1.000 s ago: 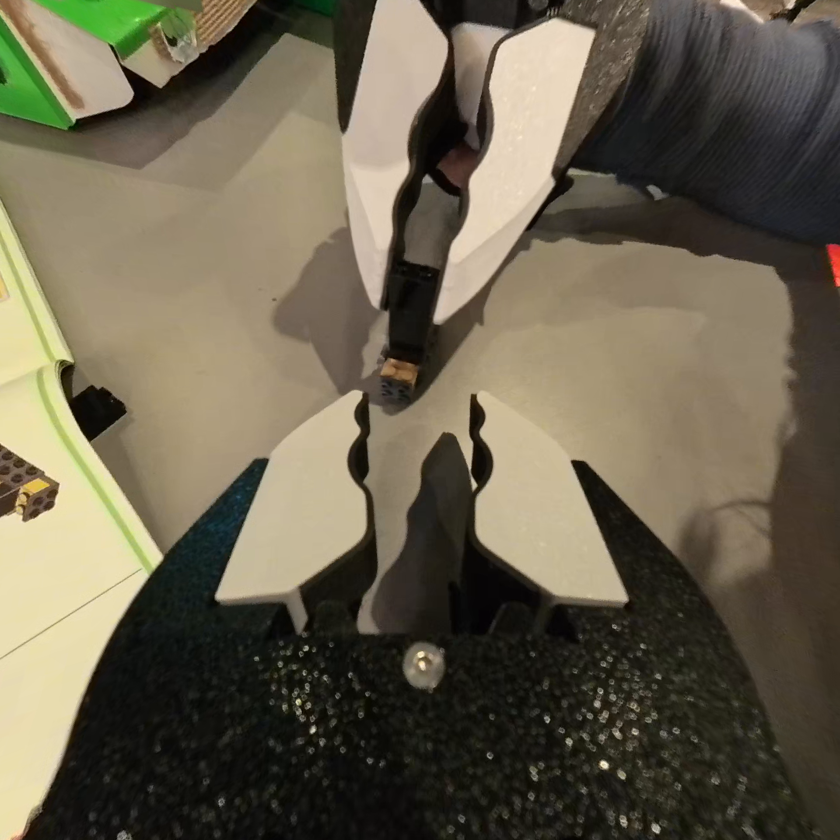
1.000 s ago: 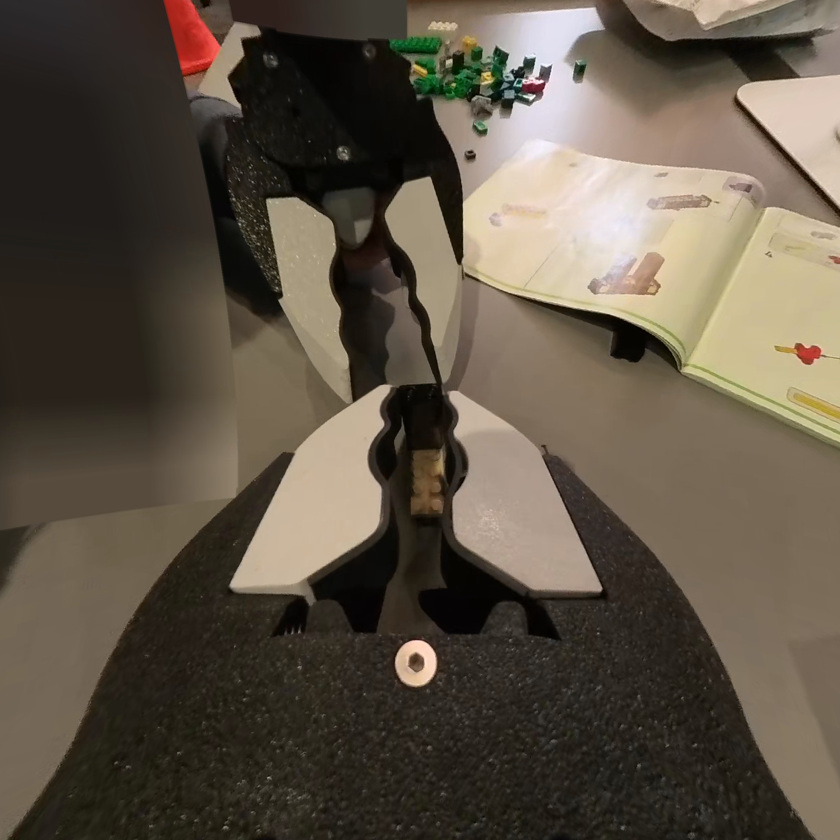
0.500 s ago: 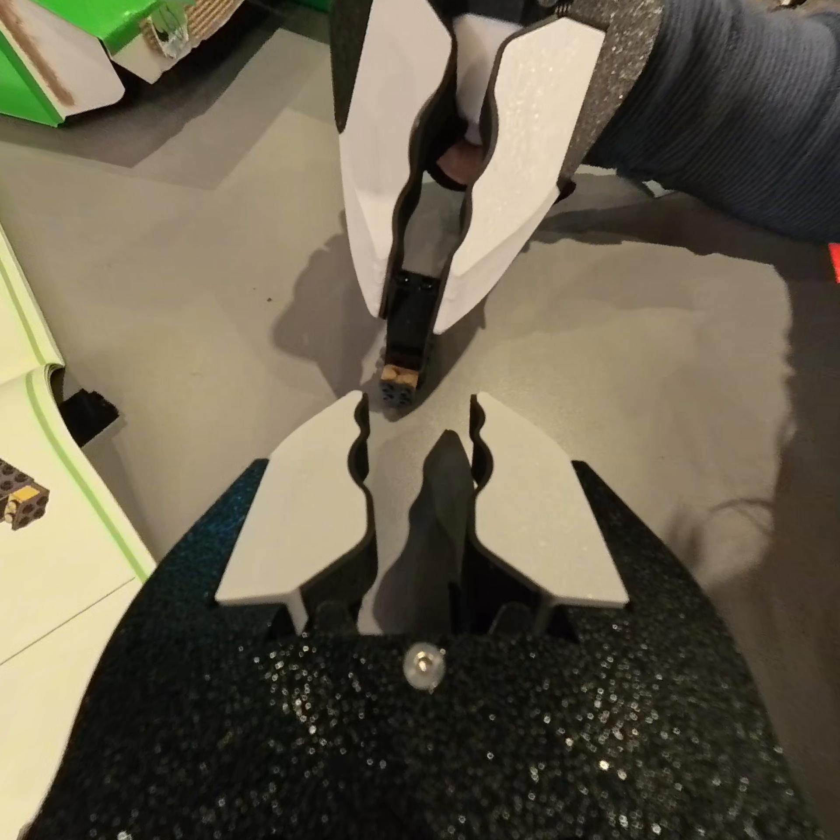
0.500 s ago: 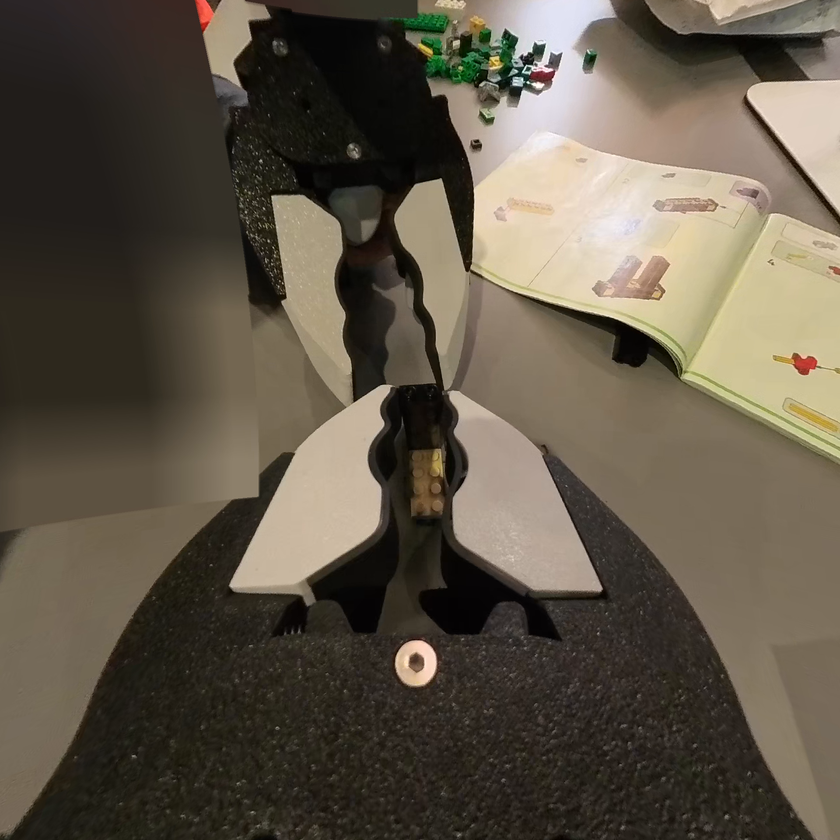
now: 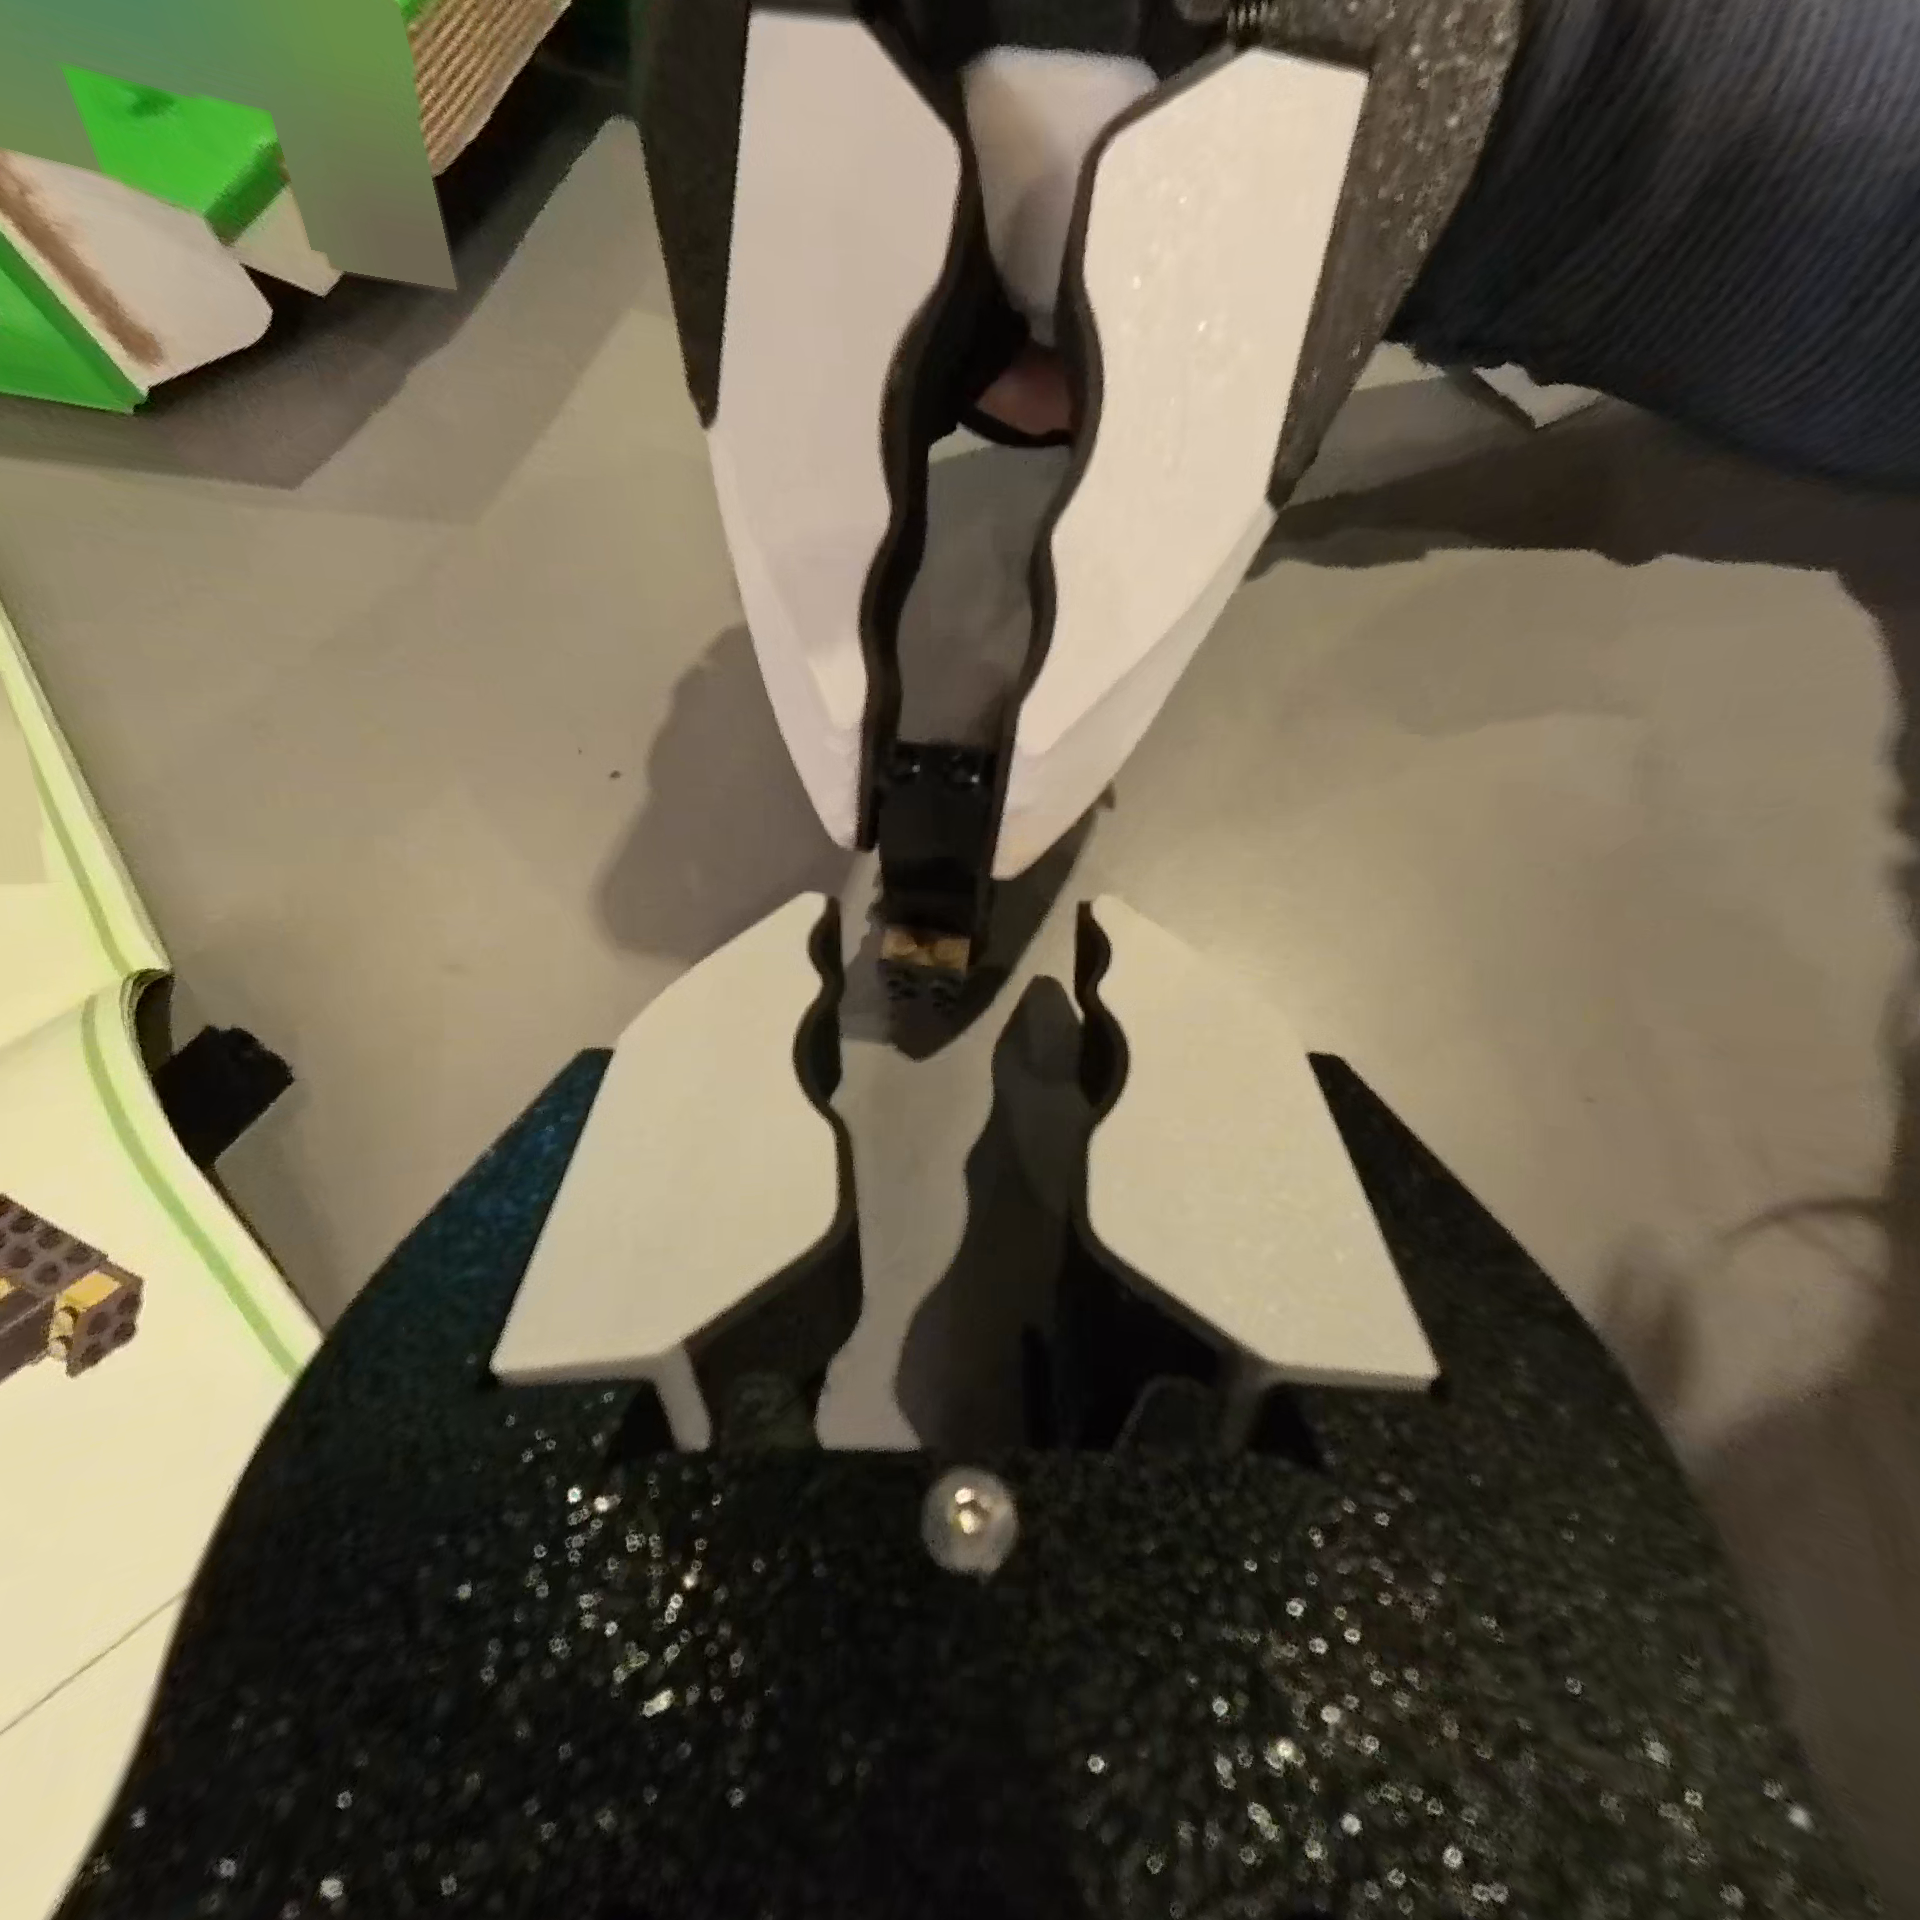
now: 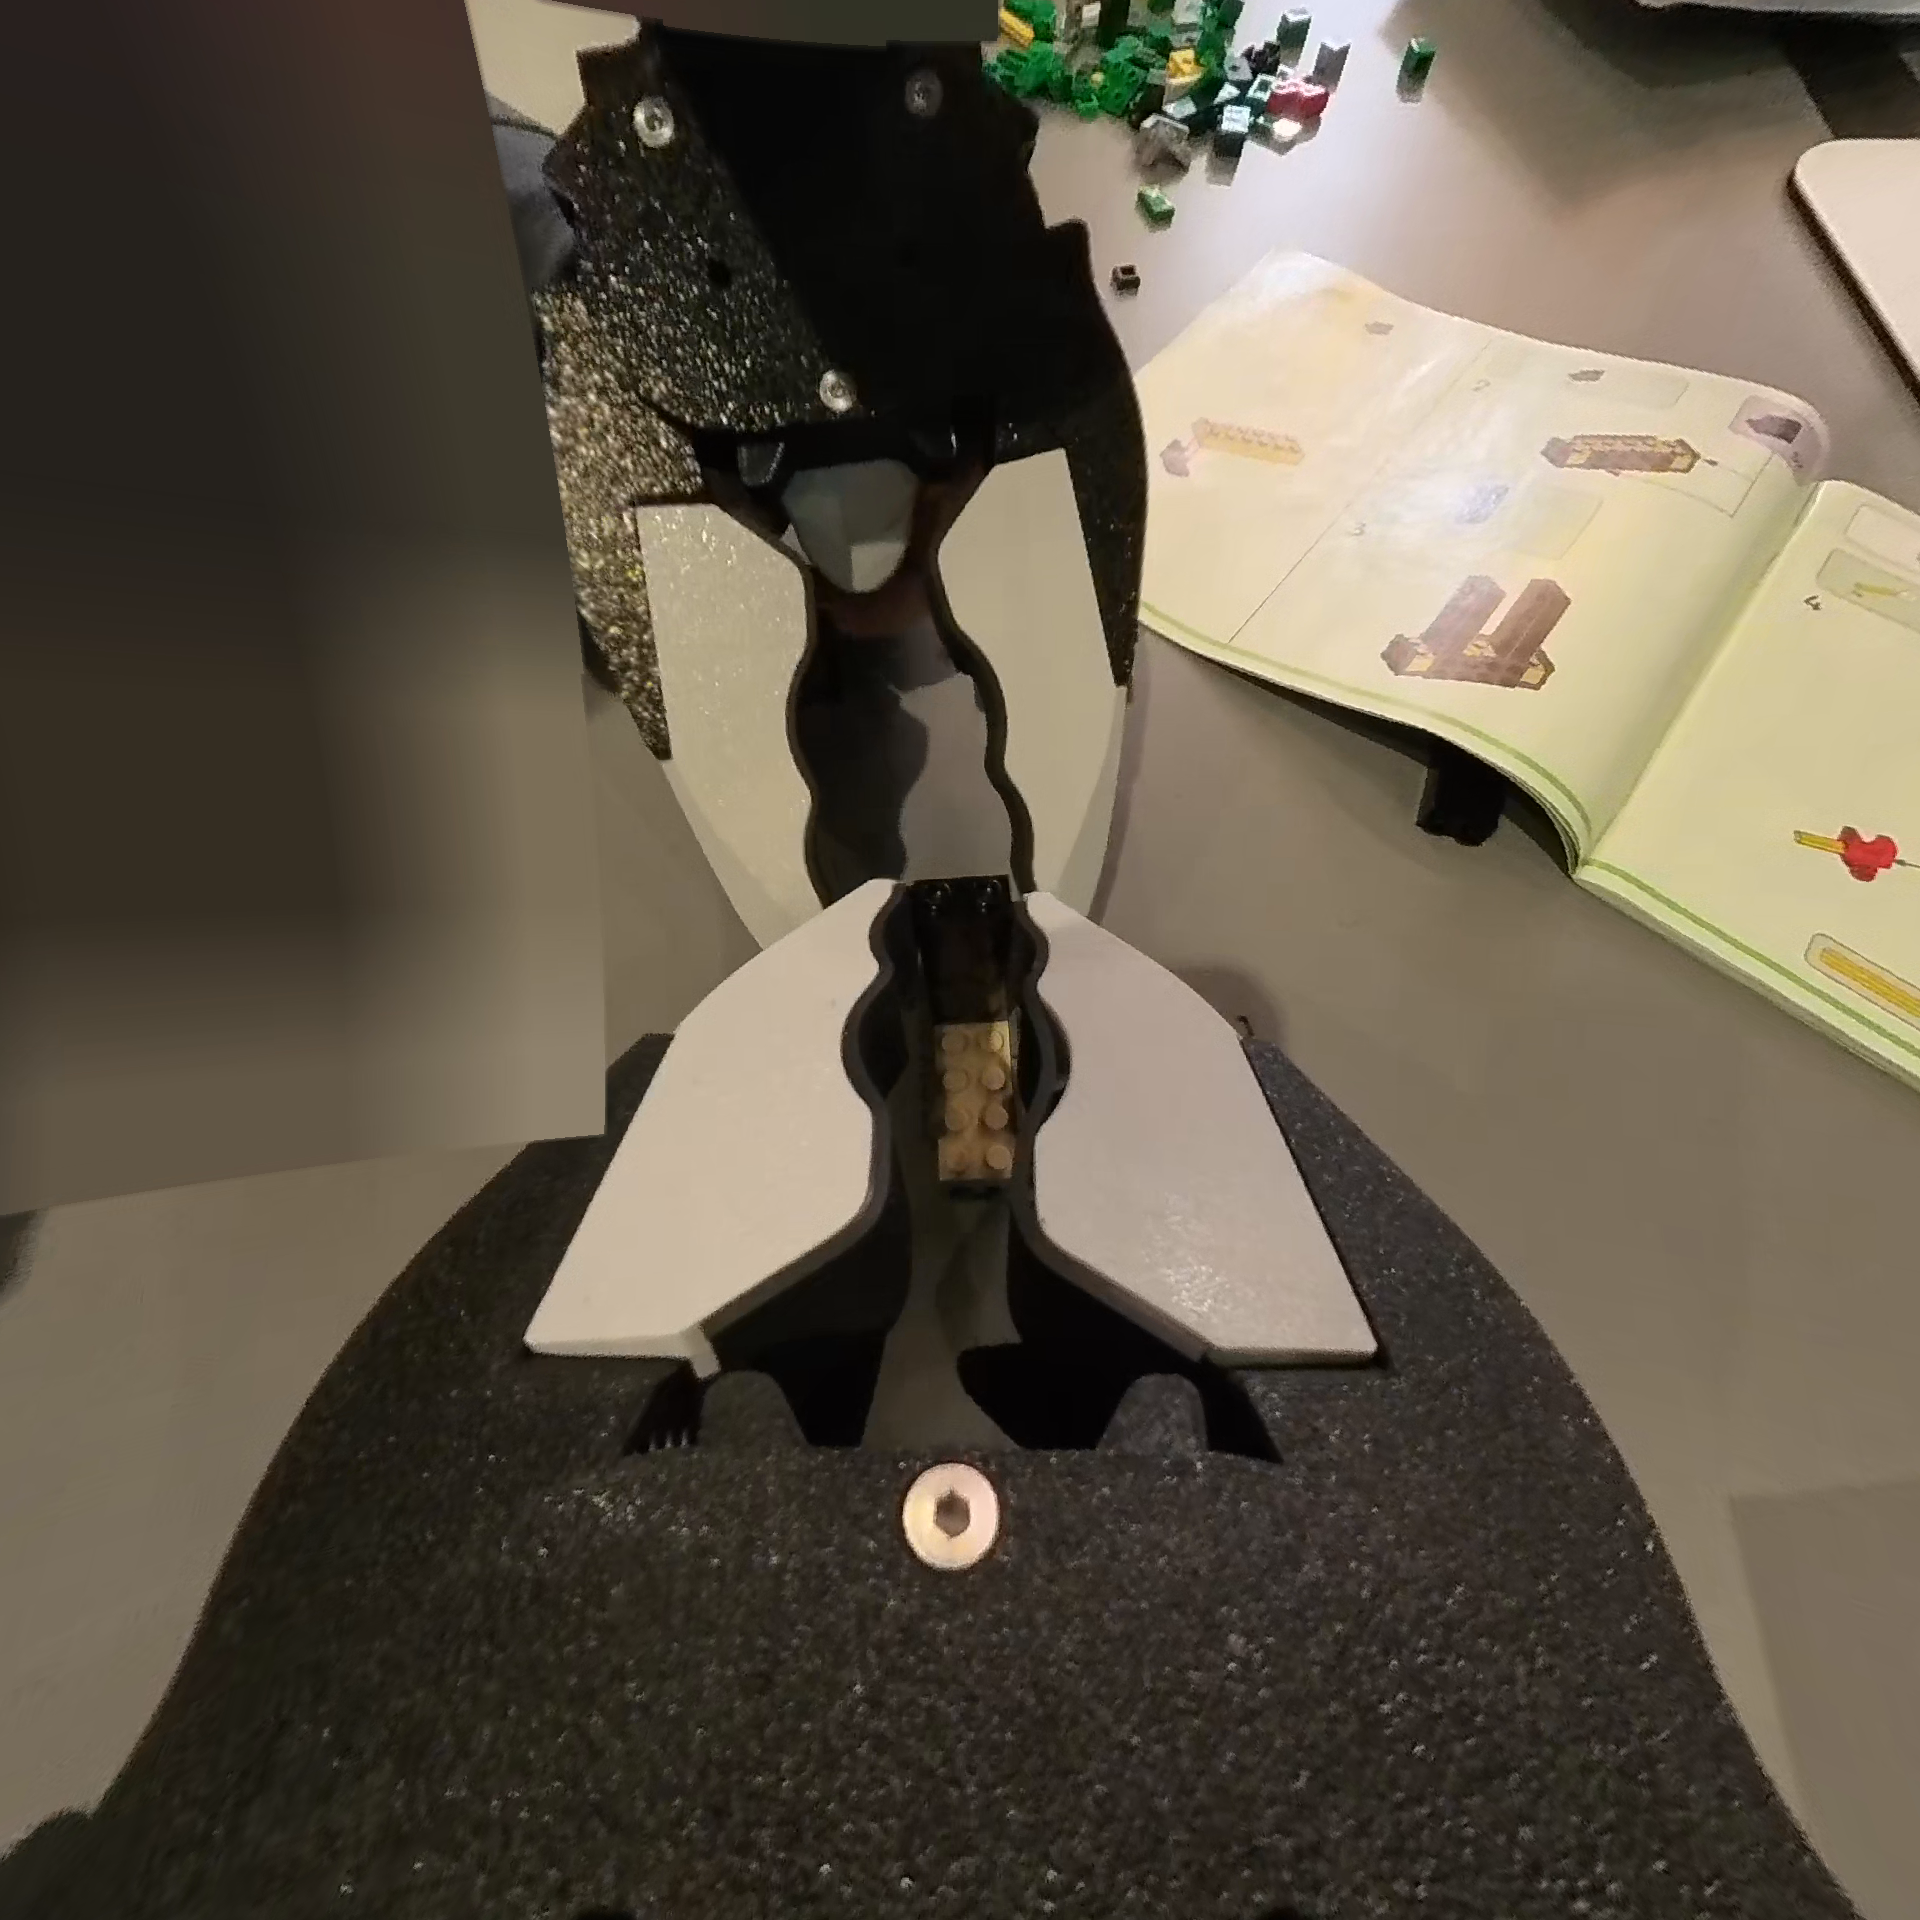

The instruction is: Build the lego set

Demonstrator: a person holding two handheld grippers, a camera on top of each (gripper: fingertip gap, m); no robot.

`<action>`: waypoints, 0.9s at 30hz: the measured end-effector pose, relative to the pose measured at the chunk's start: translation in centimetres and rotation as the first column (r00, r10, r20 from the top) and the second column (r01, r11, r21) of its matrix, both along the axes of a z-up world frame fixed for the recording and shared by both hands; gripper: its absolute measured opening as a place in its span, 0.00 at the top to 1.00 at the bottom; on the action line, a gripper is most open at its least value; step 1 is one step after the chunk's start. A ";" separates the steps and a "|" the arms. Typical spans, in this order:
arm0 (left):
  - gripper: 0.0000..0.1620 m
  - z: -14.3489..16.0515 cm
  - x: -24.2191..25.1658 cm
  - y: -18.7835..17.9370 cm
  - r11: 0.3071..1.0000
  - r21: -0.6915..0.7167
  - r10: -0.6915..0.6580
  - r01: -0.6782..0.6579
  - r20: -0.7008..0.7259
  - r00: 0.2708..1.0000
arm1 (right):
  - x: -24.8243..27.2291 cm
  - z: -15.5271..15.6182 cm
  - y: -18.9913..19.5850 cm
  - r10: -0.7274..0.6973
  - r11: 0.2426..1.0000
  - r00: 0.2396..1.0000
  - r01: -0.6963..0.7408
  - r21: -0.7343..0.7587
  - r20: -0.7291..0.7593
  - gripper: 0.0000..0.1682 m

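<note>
My right gripper point(image 6: 961, 896) is shut on a small lego assembly point(image 6: 971, 1049), a black bar with a tan studded plate on it. In the left wrist view the right gripper point(image 5: 930, 831) comes in from the top, with the assembly point(image 5: 928, 883) sticking out of its tips. My left gripper point(image 5: 956, 920) is open and empty, tip to tip with the right one. The assembly's free end sits just between the left fingertips point(image 5: 774, 966) without touching them. In the right wrist view the left gripper point(image 6: 914, 831) faces me, open.
An open instruction booklet point(image 6: 1507, 582) lies to the right, also in the left wrist view point(image 5: 62, 1143), with a black piece point(image 6: 1455, 800) under its edge. A pile of loose bricks point(image 6: 1174, 73) lies at the far side. A green box point(image 5: 104, 260) stands far left. A person's sleeve point(image 5: 1714, 208) is behind the right gripper. Only a small space, under 4 cm, lies between the two pairs of fingers.
The two grippers have closed the distance. The assembly's free end, which was just beyond the left fingertips, now sits between them. The left gripper stays open.
</note>
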State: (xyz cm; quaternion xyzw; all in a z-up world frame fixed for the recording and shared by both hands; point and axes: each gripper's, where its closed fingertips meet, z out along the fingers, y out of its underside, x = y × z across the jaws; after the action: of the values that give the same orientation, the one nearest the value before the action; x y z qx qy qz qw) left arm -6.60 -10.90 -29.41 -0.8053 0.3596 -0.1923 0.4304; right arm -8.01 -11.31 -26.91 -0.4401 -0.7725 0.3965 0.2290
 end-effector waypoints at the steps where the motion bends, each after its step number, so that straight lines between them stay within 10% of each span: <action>1: 0.74 0.1 0.0 0.1 1.000 0.004 0.004 -0.004 0.001 1.000 | 0.0 0.0 0.0 0.001 1.000 1.000 -0.001 0.000 0.002 0.90; 27: 0.86 0.2 0.4 1.3 0.999 0.018 -0.032 0.032 0.011 0.999 | 0.2 0.0 0.2 0.010 0.994 0.999 -0.016 -0.111 -0.053 0.90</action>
State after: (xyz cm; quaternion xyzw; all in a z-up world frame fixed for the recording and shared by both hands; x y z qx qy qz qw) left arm -6.15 -9.56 -29.21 -0.7944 0.3716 -0.2006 0.4366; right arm -7.82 -11.10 -26.96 -0.4366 -0.7456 0.4519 0.2218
